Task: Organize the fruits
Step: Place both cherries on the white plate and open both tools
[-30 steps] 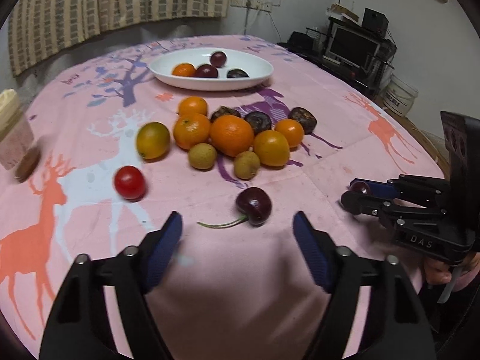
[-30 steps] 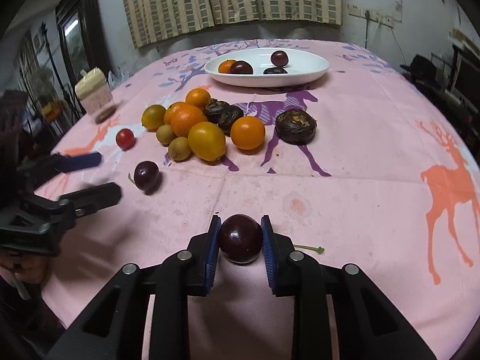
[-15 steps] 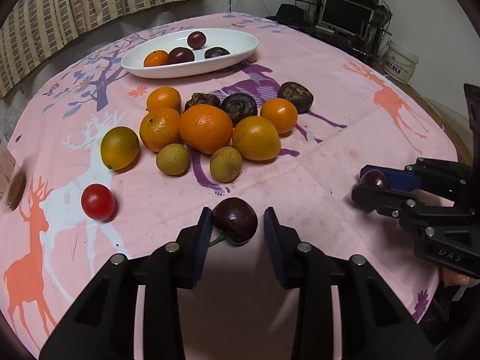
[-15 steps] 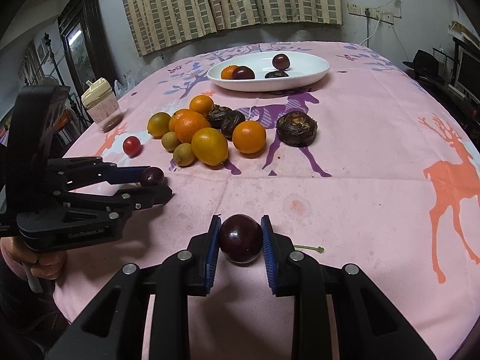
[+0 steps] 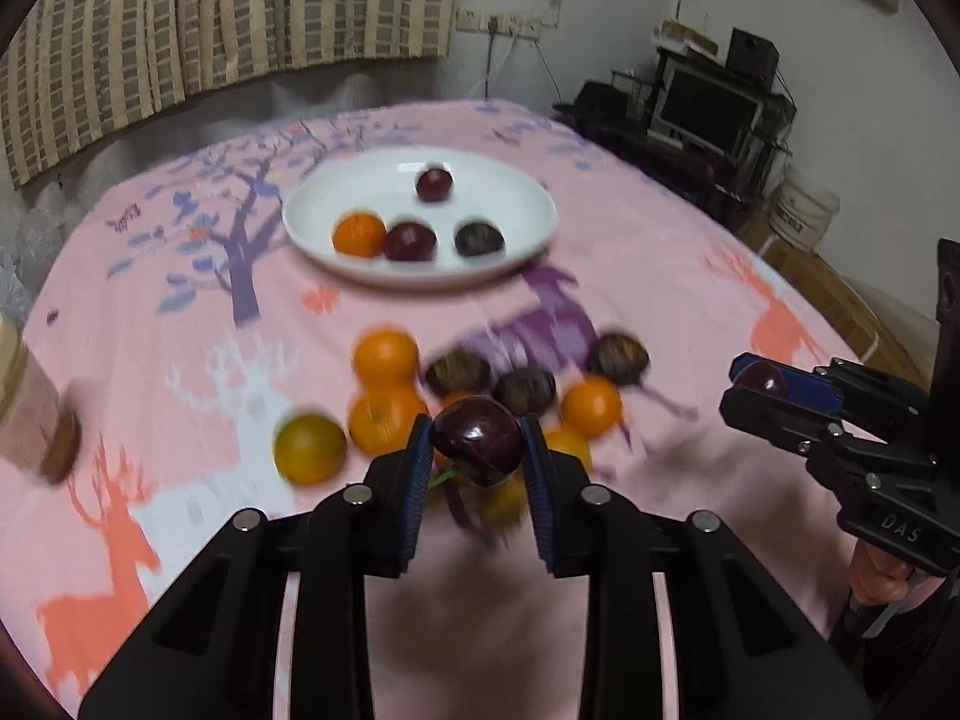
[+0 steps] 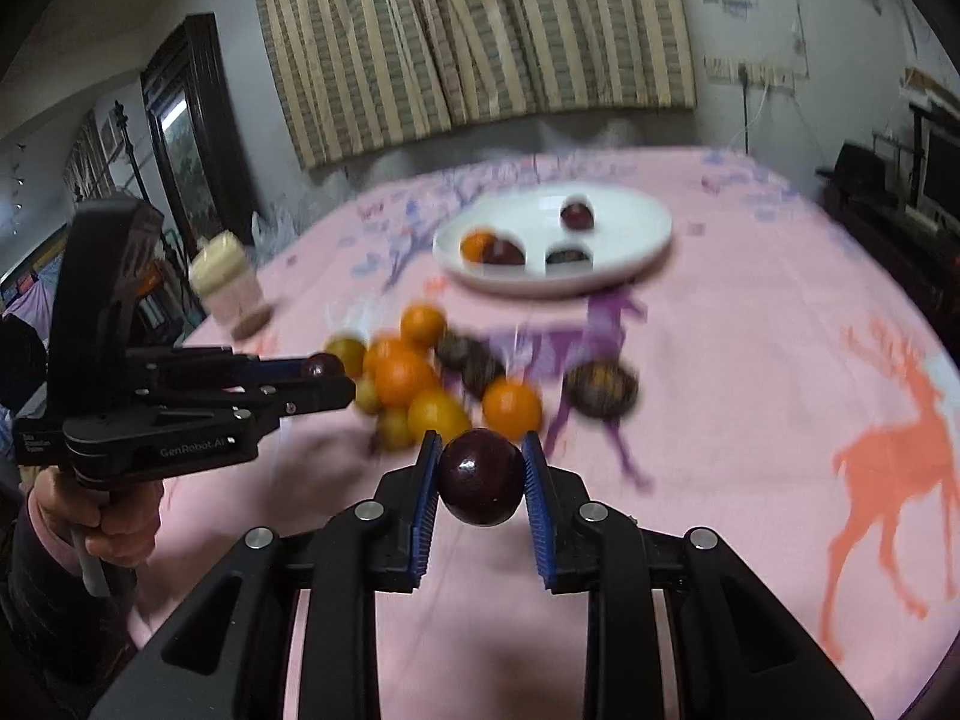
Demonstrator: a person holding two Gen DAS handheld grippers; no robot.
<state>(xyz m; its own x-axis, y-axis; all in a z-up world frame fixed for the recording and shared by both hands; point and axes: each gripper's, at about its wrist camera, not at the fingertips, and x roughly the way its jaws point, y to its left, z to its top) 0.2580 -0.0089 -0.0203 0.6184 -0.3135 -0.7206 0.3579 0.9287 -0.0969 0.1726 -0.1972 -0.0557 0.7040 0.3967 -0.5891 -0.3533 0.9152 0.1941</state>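
My left gripper [image 5: 478, 444] is shut on a dark red cherry [image 5: 478, 439] and holds it above the pink tablecloth; a green stem hangs under it. My right gripper [image 6: 480, 477] is shut on a second dark cherry [image 6: 480, 476], also lifted. Each gripper shows in the other's view, the right gripper [image 5: 759, 381] at the right edge and the left gripper [image 6: 321, 367] at the left. A white oval plate [image 5: 516, 267] at the back holds an orange, two dark cherries and a dark fruit. A blurred cluster of oranges [image 5: 384, 357], small yellow-green fruits and dark brown fruits lies between the grippers and the plate.
A lidded jar [image 6: 225, 285] stands at the table's left edge. A person's hand [image 6: 117, 522] grips the left tool's handle. Curtains hang behind the table, and a shelf with a monitor [image 5: 708, 111] stands to the right. Bare pink cloth [image 6: 780, 420] spreads on the right side.
My left gripper has shut on the cherry on the cloth and lifted it. Both grippers have risen and tilted toward the plate; the right one still holds its cherry.
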